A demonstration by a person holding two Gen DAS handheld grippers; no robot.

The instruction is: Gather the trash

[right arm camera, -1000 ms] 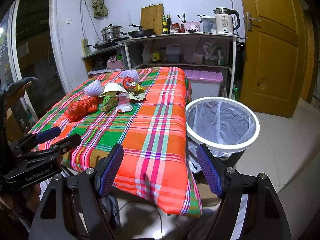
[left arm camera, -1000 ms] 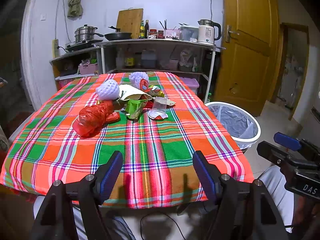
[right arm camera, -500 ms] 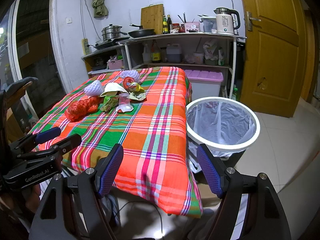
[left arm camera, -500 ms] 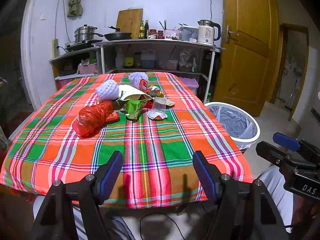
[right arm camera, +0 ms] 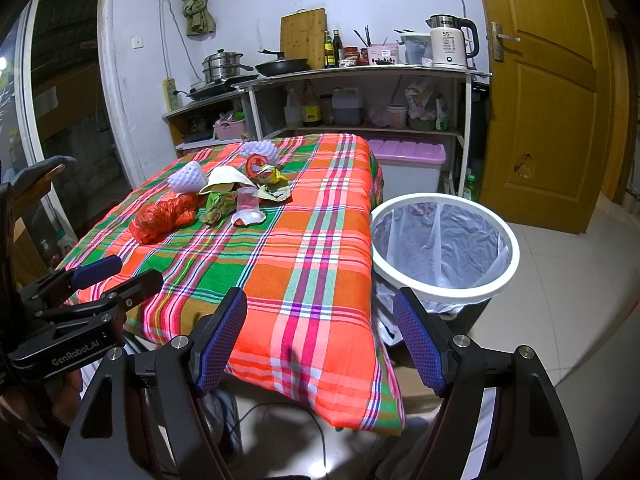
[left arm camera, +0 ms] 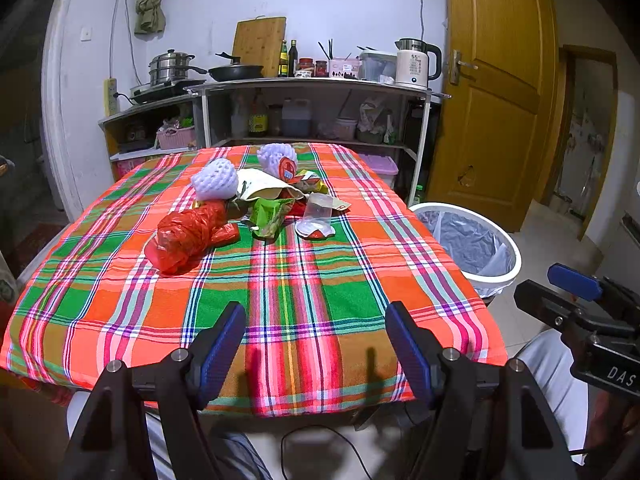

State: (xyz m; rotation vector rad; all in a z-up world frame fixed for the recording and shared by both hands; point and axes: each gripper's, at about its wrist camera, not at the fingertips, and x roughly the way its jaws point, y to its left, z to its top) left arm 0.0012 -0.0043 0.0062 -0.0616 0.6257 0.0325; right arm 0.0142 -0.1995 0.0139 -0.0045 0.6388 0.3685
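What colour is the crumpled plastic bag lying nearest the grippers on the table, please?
Red, best seen in the left wrist view: the plastic bag.

Plaid-clothed table (left arm camera: 288, 304), trash pile (left arm camera: 256, 204) on top

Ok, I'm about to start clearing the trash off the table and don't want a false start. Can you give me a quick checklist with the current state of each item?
1. Left tongs open and empty: ok.
2. Right tongs open and empty: ok.
3. Trash bin lined, open, beside the table: ok.
4. Bin has room: ok, only the liner shows inside.
5. Trash within reach: not ok, the red plastic bag and clear cup lie mid-table, away from both tongs.
6. Cup empty: cannot tell.
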